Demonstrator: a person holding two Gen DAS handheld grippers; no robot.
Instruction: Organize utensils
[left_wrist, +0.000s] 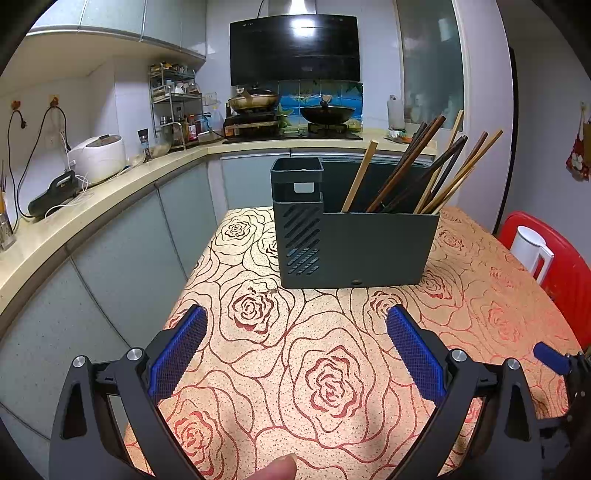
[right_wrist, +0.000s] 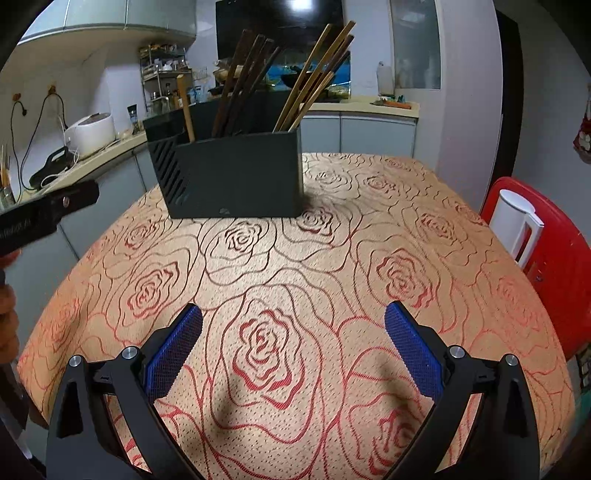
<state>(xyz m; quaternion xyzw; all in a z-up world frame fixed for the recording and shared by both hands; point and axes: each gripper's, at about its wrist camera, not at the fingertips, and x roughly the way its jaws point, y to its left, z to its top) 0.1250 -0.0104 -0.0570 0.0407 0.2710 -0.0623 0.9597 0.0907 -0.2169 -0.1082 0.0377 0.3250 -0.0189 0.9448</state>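
A dark grey utensil holder (left_wrist: 369, 249) stands on the rose-patterned table (left_wrist: 295, 350). Several wooden chopsticks (left_wrist: 417, 173) lean in its wide compartment; the tall slotted compartment (left_wrist: 297, 173) on its left looks empty. My left gripper (left_wrist: 295, 321) is open and empty, low over the table in front of the holder. In the right wrist view the holder (right_wrist: 240, 177) with its chopsticks (right_wrist: 306, 81) stands farther off. My right gripper (right_wrist: 293, 317) is open and empty above the cloth. The left gripper's body (right_wrist: 44, 218) shows at that view's left edge.
A red chair (left_wrist: 554, 254) with a white kettle (left_wrist: 532, 251) on it stands at the table's right side. A kitchen counter (left_wrist: 92, 206) with a rice cooker (left_wrist: 98, 157) runs along the left. A stove with pans (left_wrist: 288, 110) is at the back.
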